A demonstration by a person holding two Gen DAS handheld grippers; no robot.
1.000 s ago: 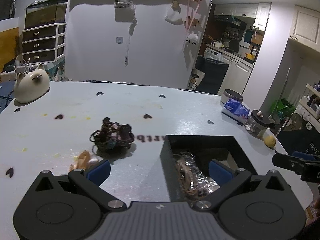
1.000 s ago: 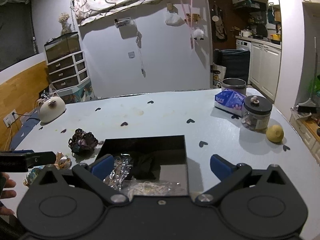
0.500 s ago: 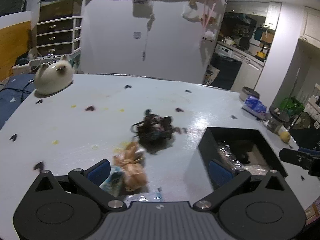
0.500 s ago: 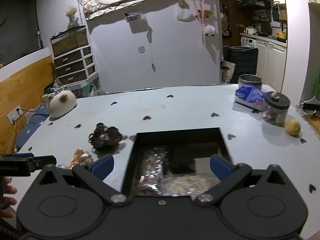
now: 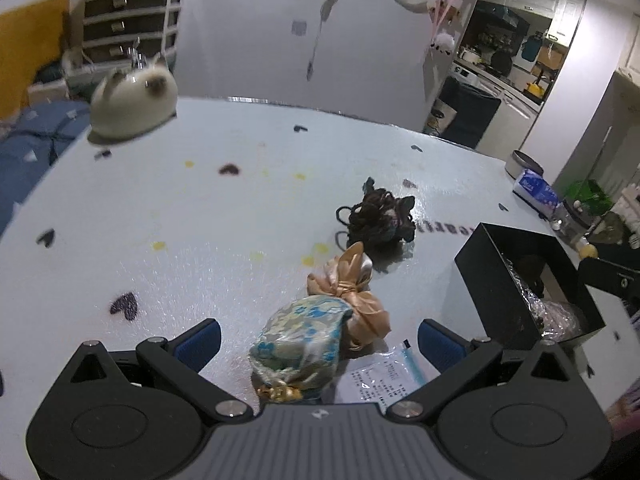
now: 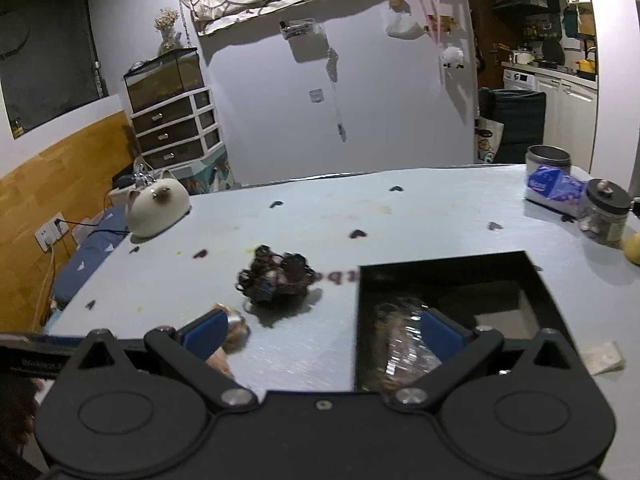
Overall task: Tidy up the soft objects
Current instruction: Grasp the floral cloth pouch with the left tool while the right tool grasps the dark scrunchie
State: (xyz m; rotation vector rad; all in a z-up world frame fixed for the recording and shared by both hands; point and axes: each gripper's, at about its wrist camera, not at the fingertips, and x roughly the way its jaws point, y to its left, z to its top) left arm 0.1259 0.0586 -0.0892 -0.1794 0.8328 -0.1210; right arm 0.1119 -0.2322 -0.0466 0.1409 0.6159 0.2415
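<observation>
while both grippers hang above the counter with nothing in them, the scene reads like this:

left gripper [image 5: 318, 338]: fingers spread wide, empty, straddling the blue floral pouch [image 5: 302, 340] that lies on the counter [image 5: 160, 208] right under it.
peach satin bundle [image 5: 352, 292]: touching the far end of the floral pouch, knotted in the middle, resting on the counter.
dark scrunchie pile [image 5: 380, 216]: just beyond the peach bundle, apart from the box.
black box [image 5: 476, 276]: open-topped, to the right of the soft things, already holding crinkly clear-wrapped items.
right gripper [image 6: 324, 330]: fingers apart, empty, one pad over the counter and the other over the near left part of the box.
small printed bag [image 5: 384, 376]: flat under the pouch's near side, beside the left gripper's right finger.
step in hand, as i judge it: picking up the floral pouch to move it into the box.
doing it well: lower straight down so both pads bracket the fat middle of the pouch, not its gold-tied tail; close gently since the fabric will squash; keep the pads off the printed bag and the peach bundle so neither drags along.
risk: a grip on loose cloth alone may slip on the lift.
</observation>
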